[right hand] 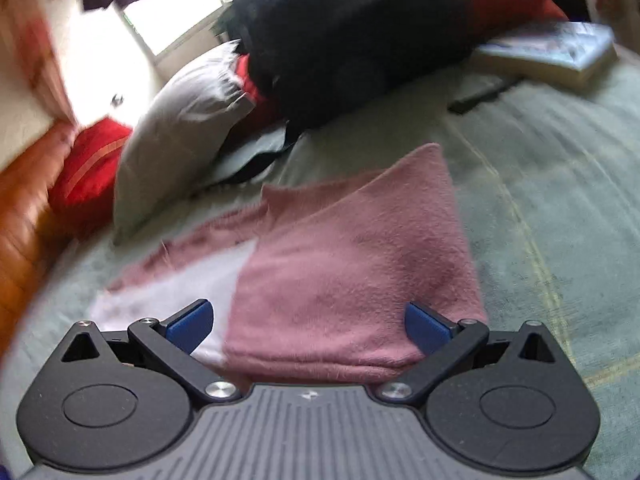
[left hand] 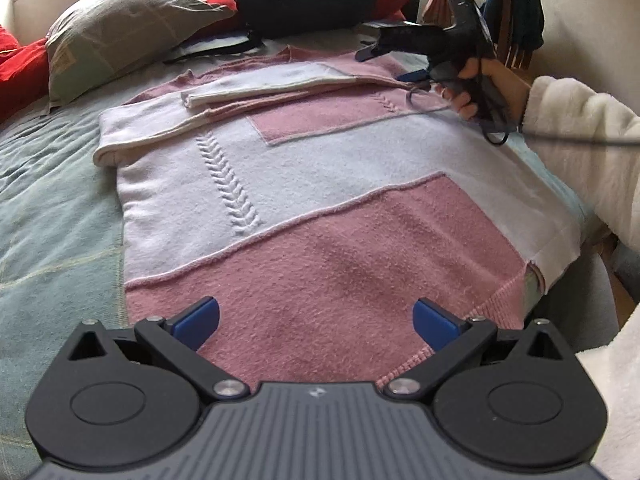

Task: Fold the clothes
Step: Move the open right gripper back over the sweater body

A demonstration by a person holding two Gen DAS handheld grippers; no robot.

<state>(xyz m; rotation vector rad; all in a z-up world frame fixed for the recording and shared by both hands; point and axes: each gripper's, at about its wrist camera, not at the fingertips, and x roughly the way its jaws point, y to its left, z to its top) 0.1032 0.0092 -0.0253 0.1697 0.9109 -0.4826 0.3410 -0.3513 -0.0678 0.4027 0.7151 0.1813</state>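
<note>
left wrist view first: the left gripper hangs over the near pink hem of the sweater, fingers spread wide, nothing between them. the sweater lies flat on the bed, both sleeves laid across its far end. the right gripper sits at the sweater's far right corner in the person's hand, a white fleece sleeve behind it.

right wrist view, and it's blurry: fingers wide apart here too, holding nothing, with a pink fold of the sweater right under them.

the risk, as i read it: the sweater's right edge hangs off the bed's side (thick knit, heavy), so a one-sided pull could drag it crooked or undo those sleeves.

the bed is soft, quilted, pale green. beyond the sweater: a grey pillow, red cushions, a black bag, a book.
</note>
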